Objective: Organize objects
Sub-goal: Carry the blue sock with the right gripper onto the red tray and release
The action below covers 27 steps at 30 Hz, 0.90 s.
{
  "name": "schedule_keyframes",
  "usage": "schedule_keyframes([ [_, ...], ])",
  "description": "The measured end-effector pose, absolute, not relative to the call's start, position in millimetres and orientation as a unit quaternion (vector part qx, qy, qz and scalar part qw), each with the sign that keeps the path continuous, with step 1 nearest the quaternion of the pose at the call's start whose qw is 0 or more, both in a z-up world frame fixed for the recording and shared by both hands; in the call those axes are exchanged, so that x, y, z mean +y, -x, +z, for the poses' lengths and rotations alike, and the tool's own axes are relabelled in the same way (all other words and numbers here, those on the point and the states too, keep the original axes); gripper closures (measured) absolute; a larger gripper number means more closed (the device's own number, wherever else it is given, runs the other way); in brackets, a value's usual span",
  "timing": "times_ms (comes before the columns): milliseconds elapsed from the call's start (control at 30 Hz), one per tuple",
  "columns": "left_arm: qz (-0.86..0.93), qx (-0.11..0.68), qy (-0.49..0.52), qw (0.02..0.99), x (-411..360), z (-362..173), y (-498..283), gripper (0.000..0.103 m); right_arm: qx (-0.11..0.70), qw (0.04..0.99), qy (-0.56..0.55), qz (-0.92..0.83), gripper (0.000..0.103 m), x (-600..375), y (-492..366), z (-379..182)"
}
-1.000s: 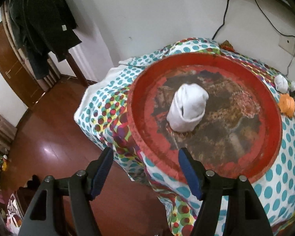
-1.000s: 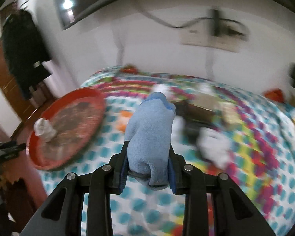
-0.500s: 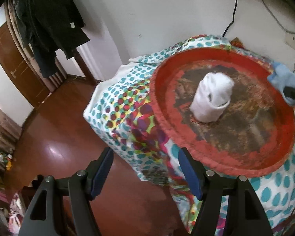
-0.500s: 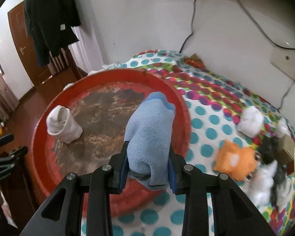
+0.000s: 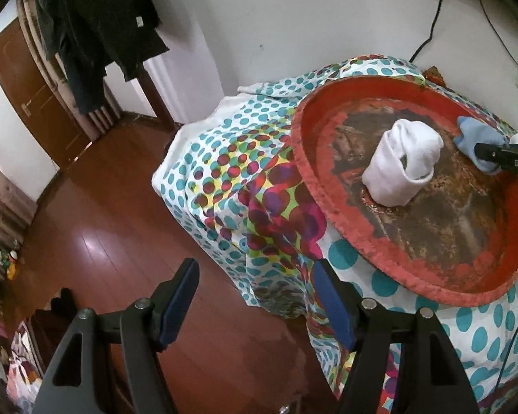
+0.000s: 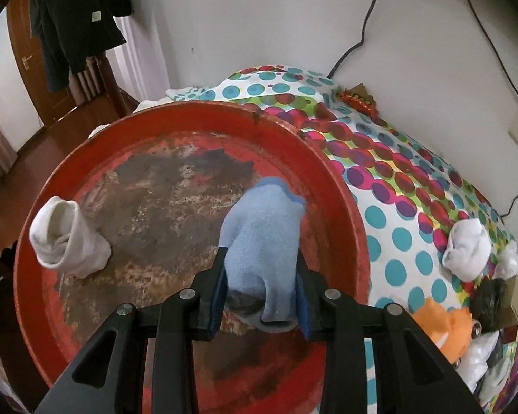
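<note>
left gripper [image 5: 255, 296]: jaws standing spread, gripping nothing, hanging over the wood floor [image 5: 121, 234] beside the dotted cloth [image 5: 231, 158]. red tray [image 6: 51, 310]: sitting on the cloth, paint wearing off. white sock roll [image 6: 69, 241]: lying at the tray's left side. right gripper [image 6: 262, 293]: pinching a blue sock roll [image 6: 262, 238] over the tray's right half. orange toy [image 6: 445, 321], more white rolls [image 6: 466, 252]: lying on the cloth at right.

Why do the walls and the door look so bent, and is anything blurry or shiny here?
Both wrist views use a fisheye lens, so the door bows and the corners go black. Left view: sharp, with glare streaks on the wooden floor. Right view: sharp too, the blue sock in the claw looming large.
</note>
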State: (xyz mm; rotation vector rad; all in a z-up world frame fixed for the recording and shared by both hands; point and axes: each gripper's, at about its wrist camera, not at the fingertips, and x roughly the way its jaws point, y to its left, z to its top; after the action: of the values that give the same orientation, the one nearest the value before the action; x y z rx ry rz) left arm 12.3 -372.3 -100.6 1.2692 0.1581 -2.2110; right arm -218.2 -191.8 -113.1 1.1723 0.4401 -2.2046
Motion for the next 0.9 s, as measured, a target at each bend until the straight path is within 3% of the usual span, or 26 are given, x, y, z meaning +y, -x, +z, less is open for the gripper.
schedule_keyframes([
  [233,-0.823,0.075,-0.485,0.287,-378.7,-106.7,-12.1,0.033,0.178,0.292,-0.450,-0.825,0.070,-203.7,225.8,-121.8],
  [300,-0.821,0.082,-0.487,0.286,-380.9,-108.1,-13.0,0.033,0.177,0.289,-0.448,-0.827,0.065,-203.3,225.5,-122.1],
  [367,-0.820,0.085,-0.487,0.288,-382.6,-108.9,-13.6,0.033,0.172,0.286,-0.449,-0.829,0.044,-201.5,225.0,-122.0],
  [433,-0.819,0.086,-0.487,0.290,-383.6,-109.3,-13.9,0.033,0.161,0.287,-0.446,-0.832,0.033,-198.4,222.8,-119.8],
  [900,-0.815,0.083,-0.490,0.297,-381.4,-113.9,-10.8,0.033,0.117,0.314,-0.417,-0.845,0.033,-151.5,174.4,-87.0],
])
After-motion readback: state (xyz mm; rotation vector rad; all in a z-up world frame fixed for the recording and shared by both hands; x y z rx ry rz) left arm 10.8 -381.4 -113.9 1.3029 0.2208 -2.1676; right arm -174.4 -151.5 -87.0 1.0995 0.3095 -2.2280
